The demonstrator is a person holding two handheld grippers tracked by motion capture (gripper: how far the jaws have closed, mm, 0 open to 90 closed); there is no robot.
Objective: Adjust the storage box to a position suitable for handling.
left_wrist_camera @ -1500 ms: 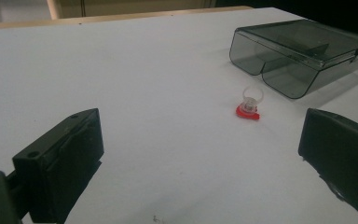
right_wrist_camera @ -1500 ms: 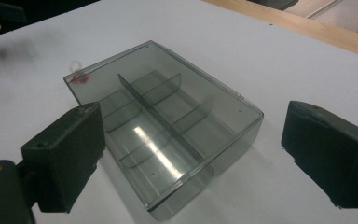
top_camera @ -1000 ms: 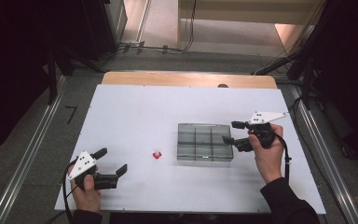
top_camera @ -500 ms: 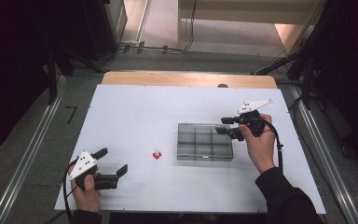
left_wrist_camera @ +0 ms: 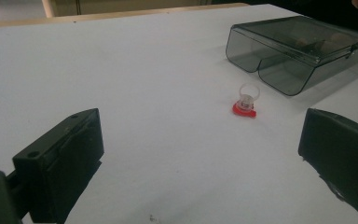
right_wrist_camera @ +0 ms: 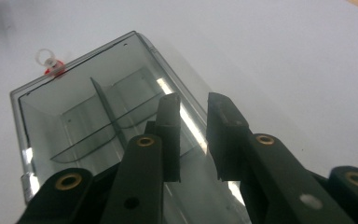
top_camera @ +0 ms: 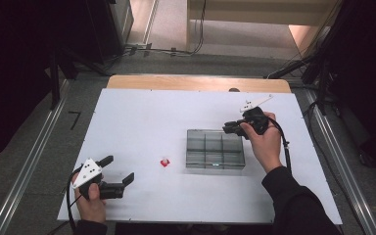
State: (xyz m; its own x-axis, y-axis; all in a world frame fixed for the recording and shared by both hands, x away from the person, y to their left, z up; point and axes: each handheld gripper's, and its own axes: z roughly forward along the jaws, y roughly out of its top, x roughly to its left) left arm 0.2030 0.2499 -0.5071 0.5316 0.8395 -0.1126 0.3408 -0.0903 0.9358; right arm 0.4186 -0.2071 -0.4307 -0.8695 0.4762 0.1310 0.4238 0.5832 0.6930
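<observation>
A smoky clear compartment box (top_camera: 214, 149) lies closed on the white table, also in the left gripper view (left_wrist_camera: 298, 51). A small ring toy with a red base (top_camera: 165, 162) stands left of it. My right gripper (top_camera: 227, 127) hovers over the box's far right corner. Its jaws have just been closing and now leave a narrow gap (right_wrist_camera: 191, 105) above the box lid (right_wrist_camera: 98, 112), with nothing between them. The ring toy (right_wrist_camera: 51, 65) shows past the box. My left gripper (top_camera: 119, 169) rests near the table's front left, open wide (left_wrist_camera: 200, 149), facing the ring toy (left_wrist_camera: 245, 105).
The white table top (top_camera: 142, 117) has a wooden strip (top_camera: 196, 83) along its far edge. Metal rails (top_camera: 24, 171) run along both sides on the floor. Cables lie on the floor beyond the table.
My right gripper has moved left and farther away along the box's right side to its far corner, and its jaws have narrowed. The left gripper has stayed put.
</observation>
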